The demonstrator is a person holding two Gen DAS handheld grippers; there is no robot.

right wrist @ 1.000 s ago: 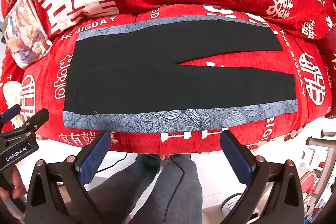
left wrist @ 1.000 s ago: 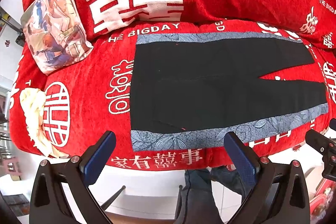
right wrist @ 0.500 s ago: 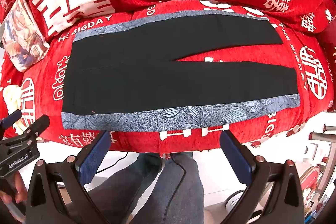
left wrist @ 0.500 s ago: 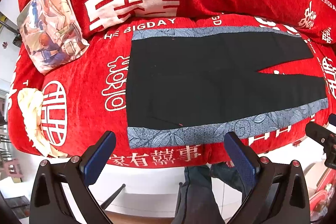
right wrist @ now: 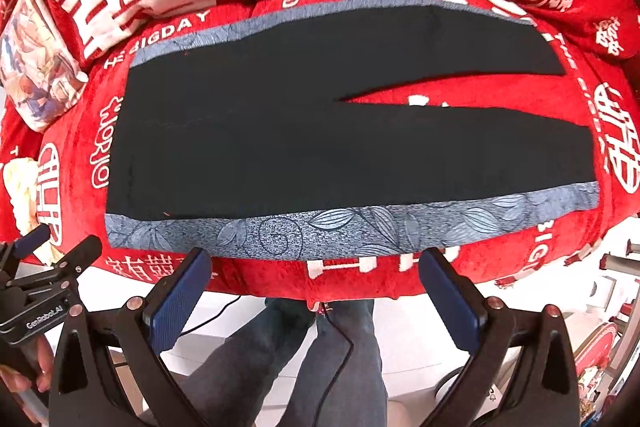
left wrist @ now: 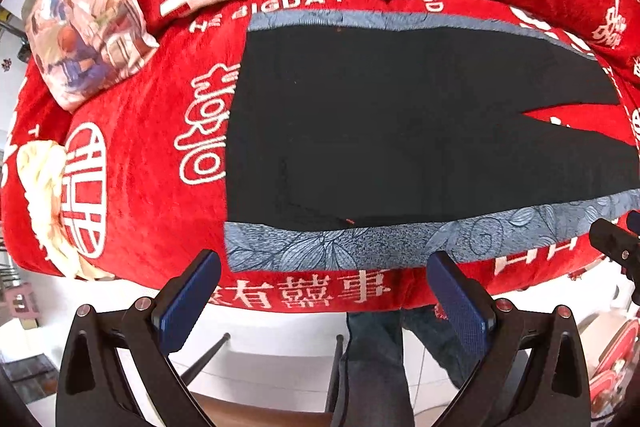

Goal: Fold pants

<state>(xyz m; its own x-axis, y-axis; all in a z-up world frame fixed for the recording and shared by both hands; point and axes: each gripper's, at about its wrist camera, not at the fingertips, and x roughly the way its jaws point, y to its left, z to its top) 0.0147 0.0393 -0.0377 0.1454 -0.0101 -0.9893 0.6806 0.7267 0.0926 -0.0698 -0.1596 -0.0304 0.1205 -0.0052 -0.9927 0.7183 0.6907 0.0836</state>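
Left wrist view: left hand-held gripper (left wrist: 322,291) spread wide, blue pads (left wrist: 188,301) empty, hovering just off the near edge of a sofa (left wrist: 132,187) draped in red cloth with white lettering. Black pants (left wrist: 380,131) lying flat on the seat, waistband to the left, legs running off to the right, a grey leaf-patterned stripe (left wrist: 360,247) along the near edge. Printed cushion (left wrist: 84,15) leaning at the back left corner, well apart from the pants. Tip of the right hand-held gripper (left wrist: 618,243) poking in at the right edge.

Right wrist view: right hand-held gripper (right wrist: 316,291) likewise wide apart and holding nothing, just short of the sofa front below the stripe (right wrist: 360,227). Pants (right wrist: 300,143) spread flat, the two legs parted in a narrow V toward the right. Left hand-held gripper (right wrist: 44,267) at the lower left, fingers of a hand (right wrist: 28,375) beneath it. Legs in jeans (right wrist: 320,359) below the sofa edge.
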